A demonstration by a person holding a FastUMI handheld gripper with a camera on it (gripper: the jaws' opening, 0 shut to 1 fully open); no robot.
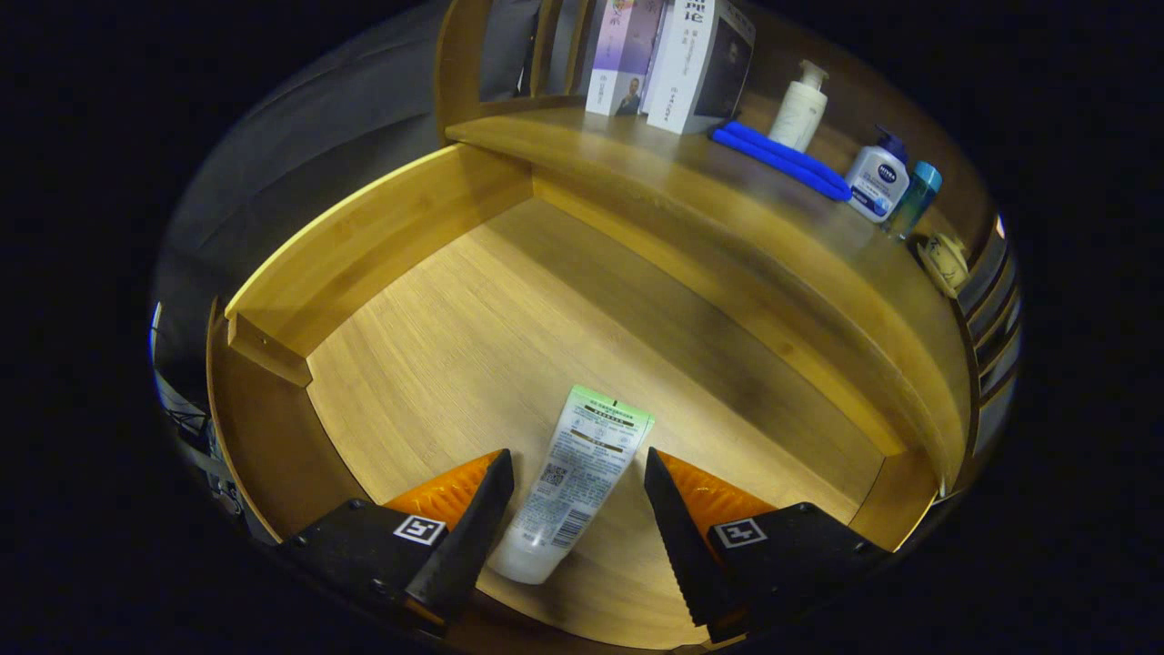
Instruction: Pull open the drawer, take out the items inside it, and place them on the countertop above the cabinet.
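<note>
The wooden drawer (364, 250) is pulled out below me, its pale floor lit from above. A white tube with a green end (587, 428) lies flat on the drawer floor near the front. My gripper (576, 455) is open and straddles the tube. One finger sits close along the tube's side. The other stands a clear gap away from it. The tube's cap end reaches back between the fingers. Beyond the drawer, the cabinet's countertop (727, 227) runs across.
On the countertop stand two boxed books (673, 64), a white pump bottle (800, 105), a blue folded item (777, 159), a white and blue bottle (878, 182), a teal bottle (918, 196) and a small round object (946, 264). The drawer's side wall rises beside the fingers.
</note>
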